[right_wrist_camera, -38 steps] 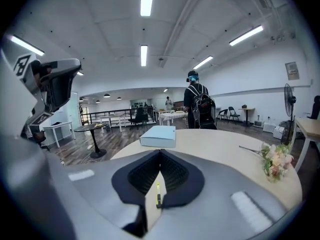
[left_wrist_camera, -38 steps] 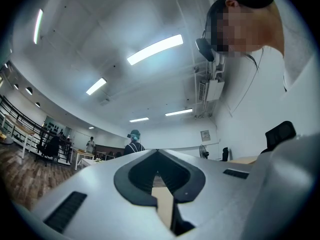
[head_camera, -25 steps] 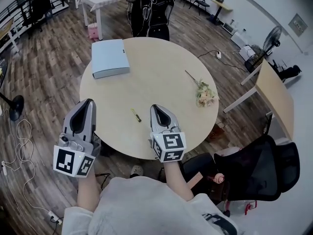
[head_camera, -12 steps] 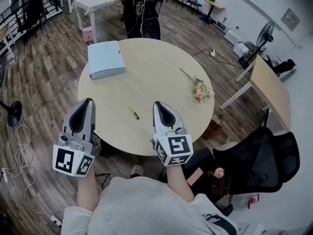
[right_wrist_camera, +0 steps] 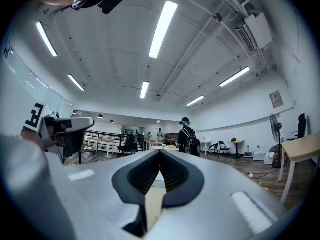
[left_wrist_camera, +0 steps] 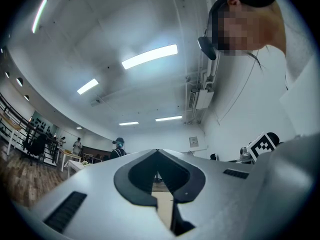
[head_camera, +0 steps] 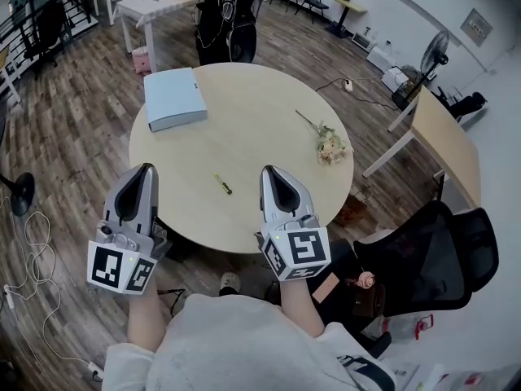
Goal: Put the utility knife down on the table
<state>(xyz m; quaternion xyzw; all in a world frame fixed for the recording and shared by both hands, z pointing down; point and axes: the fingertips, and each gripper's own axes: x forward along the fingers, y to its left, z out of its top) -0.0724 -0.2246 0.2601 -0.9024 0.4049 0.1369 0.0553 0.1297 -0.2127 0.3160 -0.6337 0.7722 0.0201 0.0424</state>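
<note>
my left gripper: jaws clenched together, nothing held | my right gripper: clenched too, empty | utility knife: lying on round table, between both tips, touching neither

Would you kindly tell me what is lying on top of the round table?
A pale blue folder, a flower sprig and the yellow utility knife. The right hand-held gripper covers some tabletop near the edge.
</note>
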